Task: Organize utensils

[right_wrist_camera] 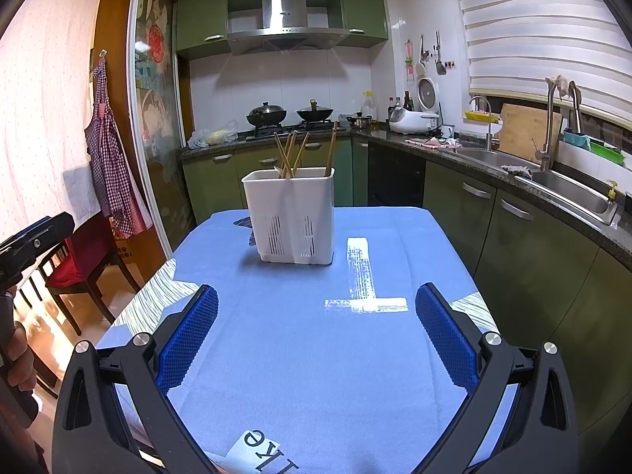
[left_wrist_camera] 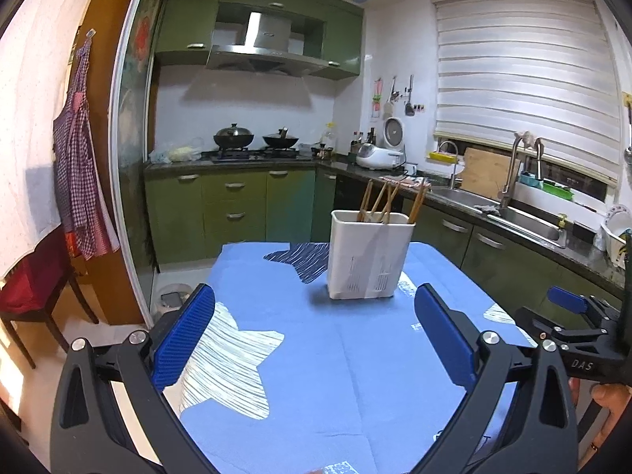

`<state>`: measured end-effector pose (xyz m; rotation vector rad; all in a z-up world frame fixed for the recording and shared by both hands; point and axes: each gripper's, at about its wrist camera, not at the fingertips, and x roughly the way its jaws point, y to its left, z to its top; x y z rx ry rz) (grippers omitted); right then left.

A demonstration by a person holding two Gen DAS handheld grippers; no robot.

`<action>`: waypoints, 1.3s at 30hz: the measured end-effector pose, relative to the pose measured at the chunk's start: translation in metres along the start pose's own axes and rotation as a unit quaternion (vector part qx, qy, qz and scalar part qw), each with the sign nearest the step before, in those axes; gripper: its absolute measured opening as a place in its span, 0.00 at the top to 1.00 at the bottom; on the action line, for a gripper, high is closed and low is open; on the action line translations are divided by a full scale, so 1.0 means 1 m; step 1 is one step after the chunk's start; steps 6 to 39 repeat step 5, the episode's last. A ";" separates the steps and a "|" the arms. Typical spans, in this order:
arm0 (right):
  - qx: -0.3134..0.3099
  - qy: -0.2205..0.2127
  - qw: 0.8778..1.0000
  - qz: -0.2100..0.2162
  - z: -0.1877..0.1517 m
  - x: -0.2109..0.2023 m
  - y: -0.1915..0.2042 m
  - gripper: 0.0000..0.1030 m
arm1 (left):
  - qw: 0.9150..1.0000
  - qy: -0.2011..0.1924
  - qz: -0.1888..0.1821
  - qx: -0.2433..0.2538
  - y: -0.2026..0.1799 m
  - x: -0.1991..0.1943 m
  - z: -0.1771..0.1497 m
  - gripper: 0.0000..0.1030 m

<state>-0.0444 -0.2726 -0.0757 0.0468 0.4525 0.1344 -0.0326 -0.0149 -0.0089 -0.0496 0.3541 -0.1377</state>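
Note:
A white plastic utensil holder (left_wrist_camera: 367, 256) stands upright on the blue tablecloth (left_wrist_camera: 324, 355), with several wooden chopsticks (left_wrist_camera: 385, 201) leaning in it. It also shows in the right wrist view (right_wrist_camera: 292, 217), with the chopsticks (right_wrist_camera: 292, 154) sticking out of the top. My left gripper (left_wrist_camera: 314, 296) is open and empty, well short of the holder. My right gripper (right_wrist_camera: 316, 296) is open and empty, also short of the holder. The right gripper shows at the right edge of the left wrist view (left_wrist_camera: 568, 304).
The table stands in a kitchen with green cabinets (left_wrist_camera: 237, 209). A stove with two woks (left_wrist_camera: 256, 138) is at the back, a sink (left_wrist_camera: 525, 221) and counter along the right. A red-cushioned chair (right_wrist_camera: 83, 260) stands left of the table.

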 end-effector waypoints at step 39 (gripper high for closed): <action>0.003 0.010 1.000 -0.003 -0.003 0.010 -0.004 0.04 | 1.000 0.021 0.012 0.000 0.002 0.014 -0.004 0.07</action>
